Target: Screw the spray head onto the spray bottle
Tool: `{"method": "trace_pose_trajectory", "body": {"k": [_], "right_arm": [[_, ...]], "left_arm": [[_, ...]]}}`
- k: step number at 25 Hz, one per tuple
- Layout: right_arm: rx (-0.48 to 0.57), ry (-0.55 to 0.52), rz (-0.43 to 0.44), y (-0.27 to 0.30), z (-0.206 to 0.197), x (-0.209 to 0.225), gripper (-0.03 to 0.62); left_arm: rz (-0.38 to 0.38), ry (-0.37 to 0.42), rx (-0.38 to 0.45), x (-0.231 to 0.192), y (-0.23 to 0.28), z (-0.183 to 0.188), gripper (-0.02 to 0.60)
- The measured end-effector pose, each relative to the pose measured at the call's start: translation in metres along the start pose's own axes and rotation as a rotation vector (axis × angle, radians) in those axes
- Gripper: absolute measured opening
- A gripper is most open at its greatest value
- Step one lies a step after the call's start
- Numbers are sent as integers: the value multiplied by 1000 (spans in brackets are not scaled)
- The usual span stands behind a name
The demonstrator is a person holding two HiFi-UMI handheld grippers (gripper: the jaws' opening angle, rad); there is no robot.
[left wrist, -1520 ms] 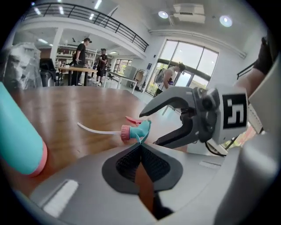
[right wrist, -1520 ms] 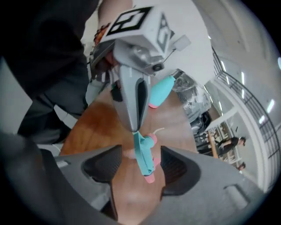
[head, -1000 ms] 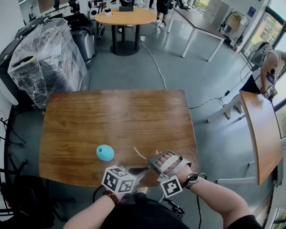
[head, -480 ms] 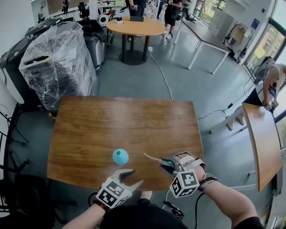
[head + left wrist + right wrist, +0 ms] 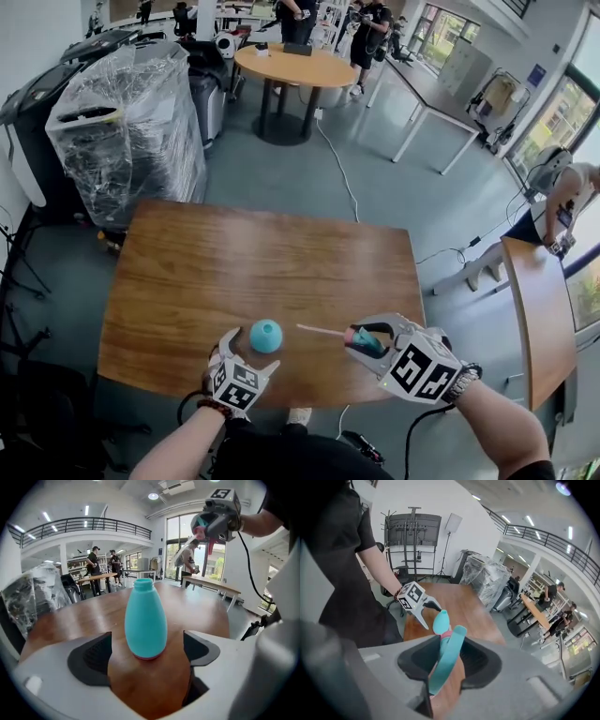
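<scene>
**As the left jaws part, the bottle stands free between them**

While the left gripper [image 5: 248, 352] opens its jaws, the bottle [image 5: 266, 336] stands upright on the table [image 5: 281, 253] between them. In the left gripper view there is a gap of wood on each side of the bottle [image 5: 146, 620], so neither pad presses on it. The open neck points straight up.

The right gripper [image 5: 362, 339] is closed on the spray head [image 5: 367, 343]. It sits to the right of the left gripper and is raised above the table's near edge. In the left gripper view it shows high at the upper right [image 5: 213, 520]. The tube [image 5: 321, 330] sticks out leftward from the right jaws toward the bottle, and its tip stops short of it, leaving a strip of wood between the two. In the right gripper view the spray head [image 5: 446, 663] lies slanted between the pads, with the bottle [image 5: 440, 622] and the left gripper [image 5: 423, 612] ahead of it.

Both grippers work close to the table's near edge. Ahead of them the wood runs broad to the far edge and out to both side edges. Beyond the far left corner stands a wrapped machine [image 5: 127, 131]. To the right gripper's right, across a band of floor, is a second table [image 5: 539, 309].
</scene>
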State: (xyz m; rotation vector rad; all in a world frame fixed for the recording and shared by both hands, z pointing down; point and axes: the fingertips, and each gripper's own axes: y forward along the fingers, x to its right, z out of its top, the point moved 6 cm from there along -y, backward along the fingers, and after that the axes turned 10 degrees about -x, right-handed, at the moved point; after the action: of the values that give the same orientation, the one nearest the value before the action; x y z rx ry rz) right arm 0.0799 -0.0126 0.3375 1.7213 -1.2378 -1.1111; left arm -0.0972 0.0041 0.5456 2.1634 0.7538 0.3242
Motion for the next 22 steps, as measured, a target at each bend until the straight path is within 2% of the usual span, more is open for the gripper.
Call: {"method": "trace_pose_trajectory", "body": {"k": [4,9,10,12,16,18,22], "right_arm": [[-22,-18,36,-9,34,0,120],[-86,-88,47,-4,68,-4,120],[-102,-102,48,-1,71,-5,120],[-135,-127,52,7,77,-8,120],[-183,-160,68,22,83,-13,120],[-194,-168,73,28,84,-14,120],[-196,-181,80,36,82,-17,120]], "left_arm": [[-28,69,0,1,25,4,515],[-37,100,-7,-5,46,2,517],[-39,111,-14,-6,49,1,509],[-45,134,-19,-7,54,0,445],[-45,175,-30,-9,50,1,437],[-31,230,-55,-9,42,5,434],[10,395,-157,-5,23,12,433]]}}
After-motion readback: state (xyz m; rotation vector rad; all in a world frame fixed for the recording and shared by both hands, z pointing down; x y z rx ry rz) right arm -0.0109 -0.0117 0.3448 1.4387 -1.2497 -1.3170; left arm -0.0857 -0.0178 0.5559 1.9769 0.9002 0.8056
